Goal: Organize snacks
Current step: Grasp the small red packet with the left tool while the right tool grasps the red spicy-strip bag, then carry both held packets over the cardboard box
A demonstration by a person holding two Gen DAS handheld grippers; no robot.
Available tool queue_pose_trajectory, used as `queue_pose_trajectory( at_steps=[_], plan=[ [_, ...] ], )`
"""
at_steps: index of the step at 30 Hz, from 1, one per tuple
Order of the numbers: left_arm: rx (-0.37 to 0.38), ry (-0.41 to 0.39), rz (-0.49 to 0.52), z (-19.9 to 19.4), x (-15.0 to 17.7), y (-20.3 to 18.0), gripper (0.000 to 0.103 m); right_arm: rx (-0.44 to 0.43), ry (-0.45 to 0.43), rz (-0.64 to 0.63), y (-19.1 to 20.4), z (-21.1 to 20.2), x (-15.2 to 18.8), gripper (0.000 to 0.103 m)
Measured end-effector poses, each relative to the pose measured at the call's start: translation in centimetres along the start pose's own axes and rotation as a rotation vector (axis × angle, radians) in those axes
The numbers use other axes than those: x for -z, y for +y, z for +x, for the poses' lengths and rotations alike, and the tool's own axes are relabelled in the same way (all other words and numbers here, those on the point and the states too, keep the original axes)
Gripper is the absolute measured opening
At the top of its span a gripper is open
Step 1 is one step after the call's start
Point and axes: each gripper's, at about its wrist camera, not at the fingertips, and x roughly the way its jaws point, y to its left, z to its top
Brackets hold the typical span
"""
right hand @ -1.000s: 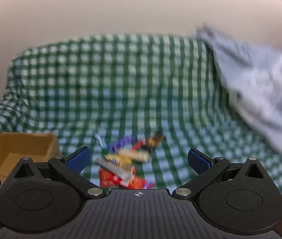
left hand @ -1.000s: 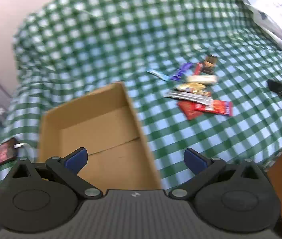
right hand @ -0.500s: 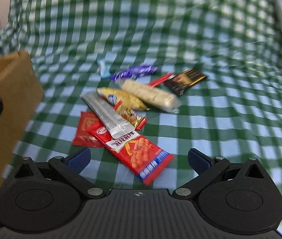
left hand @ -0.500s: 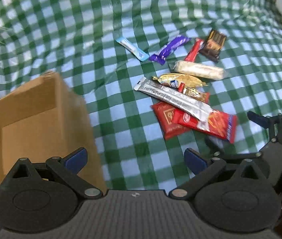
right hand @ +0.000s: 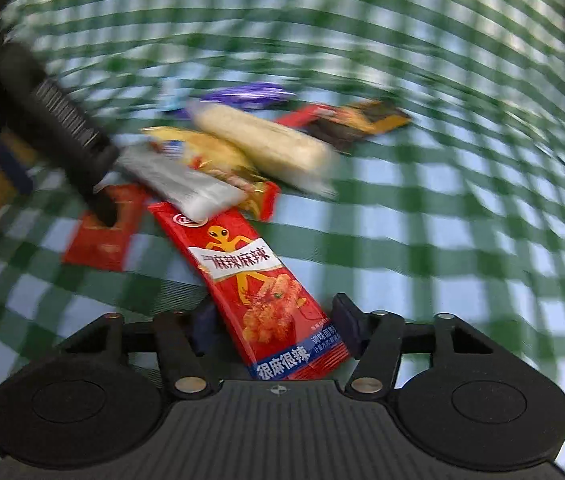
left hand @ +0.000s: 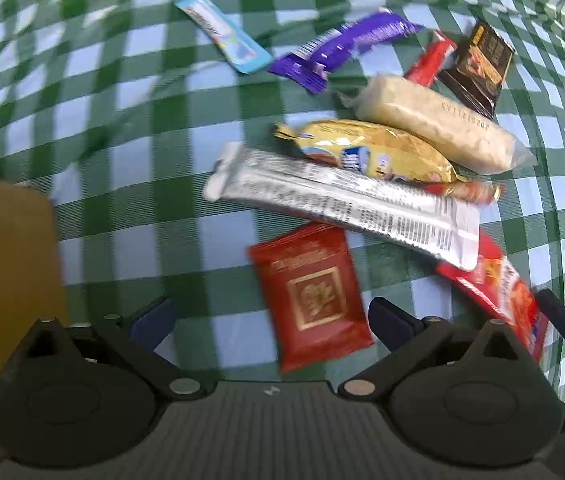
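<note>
Snacks: a loose pile on the green checked cloth (left hand: 130,184), centre to upper right of the left wrist view.
Long red packet (right hand: 258,280): lower centre of the right wrist view, its near end between the right gripper (right hand: 276,332) jaws, which sit narrowly apart at its edges; whether they pinch it, I cannot tell.
Square red packet (left hand: 314,296): between the wide-open jaws of the left gripper (left hand: 270,320).
Silver bar (left hand: 346,204): lies across both red packets.
Cardboard box (left hand: 6,280): left edge.

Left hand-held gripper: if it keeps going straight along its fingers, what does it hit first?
Most likely the square red packet, which lies between the open fingers of the left hand-held gripper. Behind it comes the long silver bar. Depth is hard to judge through the fisheye blur.
</note>
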Motion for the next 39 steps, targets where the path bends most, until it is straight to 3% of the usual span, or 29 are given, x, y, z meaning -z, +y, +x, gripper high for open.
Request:
queue_pose_trajectory(
  at_steps=[4, 8, 15, 16, 18, 20, 22, 27, 39],
  plan=[
    [-0.013, 0.007, 0.018, 1.4, -0.5, -1.0, 0.103, -0.007, 0.001, 0.016, -0.7, 0.1, 0.2, 0.065],
    [0.009, -0.044, 0.057, 1.2, 0.4, -0.9, 0.103, -0.002, 0.014, -0.001, -0.5, 1.2, -0.2, 0.089],
    [0.009, -0.037, 0.065, 1.0, 0.8, -0.6, 0.103, 0.0, 0.0, 0.01, -0.9, 1.8, -0.3, 0.096],
    [0.012, -0.037, 0.064, 1.0, 0.7, -0.5, 0.103, -0.002, 0.001, 0.006, -0.9, 1.9, -0.5, 0.094],
    [-0.004, -0.052, 0.048, 0.7, 0.8, -0.4, 0.099, -0.018, -0.004, -0.013, -0.7, 1.6, -0.8, 0.079],
    [-0.012, -0.081, 0.018, -0.2, 0.8, 0.3, 0.084, -0.015, -0.017, -0.046, -0.1, 0.9, -0.5, 0.055],
    [-0.012, -0.11, 0.009, -1.6, 1.1, 0.7, 0.048, -0.004, -0.022, -0.069, 0.4, 0.3, -0.2, 0.043],
    [0.03, -0.142, -0.012, -4.4, 2.4, 2.0, 0.048, -0.009, -0.026, -0.014, 0.8, -2.1, 0.4, 0.036],
    [0.096, -0.374, 0.092, -15.9, 11.2, 2.8, 0.048, 0.007, -0.136, 0.207, 2.3, -12.8, 1.5, 0.032]
  ],
)
